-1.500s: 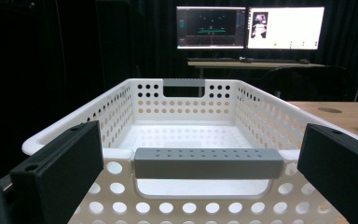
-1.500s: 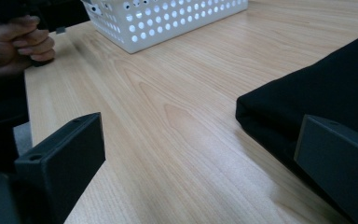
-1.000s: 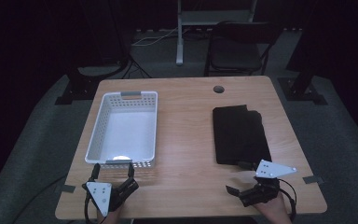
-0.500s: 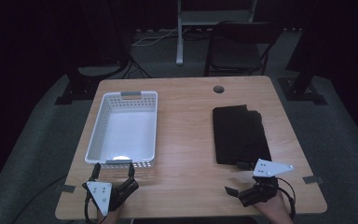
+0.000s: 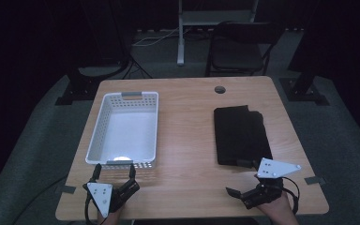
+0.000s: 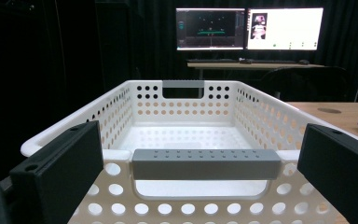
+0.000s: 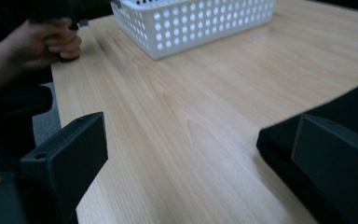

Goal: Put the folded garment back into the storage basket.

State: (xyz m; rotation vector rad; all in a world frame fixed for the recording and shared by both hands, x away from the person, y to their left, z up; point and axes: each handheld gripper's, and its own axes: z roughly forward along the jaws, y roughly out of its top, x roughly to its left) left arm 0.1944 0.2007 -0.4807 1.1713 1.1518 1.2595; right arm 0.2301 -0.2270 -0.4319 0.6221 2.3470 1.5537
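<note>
While your left gripper (image 5: 114, 169) rests at the near left corner of the wooden table (image 5: 187, 136), its jaws stand spread wide, pinching nothing, with their tips just short of the near end of the white perforated basket (image 5: 124, 129). Through the left gripper view you look straight down the length of that basket (image 6: 186, 116): its grey near handle (image 6: 206, 164) sits between your two jaws, apart from both, and a matching grey handle (image 6: 183, 84) marks the far end. Nothing lies inside the basket. It stands lengthwise on the left half of the table, near end toward you. Beyond it, two lit monitors (image 6: 249, 29) sit on a desk in the dark room. Moving right, the middle of the table is bare wood, with a small round grommet (image 5: 220, 89) near the far edge. On the right half lies a black folded cloth (image 5: 241, 135), flat, running near to far. Your right gripper (image 5: 241, 180) sits at the near right corner, turned leftward across the table, jaws also spread and holding nothing. In the right gripper view the near corner of the cloth (image 7: 326, 154) lies just behind the right-hand jaw; whether they touch, you cannot tell. That view also shows your left hand (image 7: 46, 42) far off beside the basket (image 7: 196, 21).
</note>
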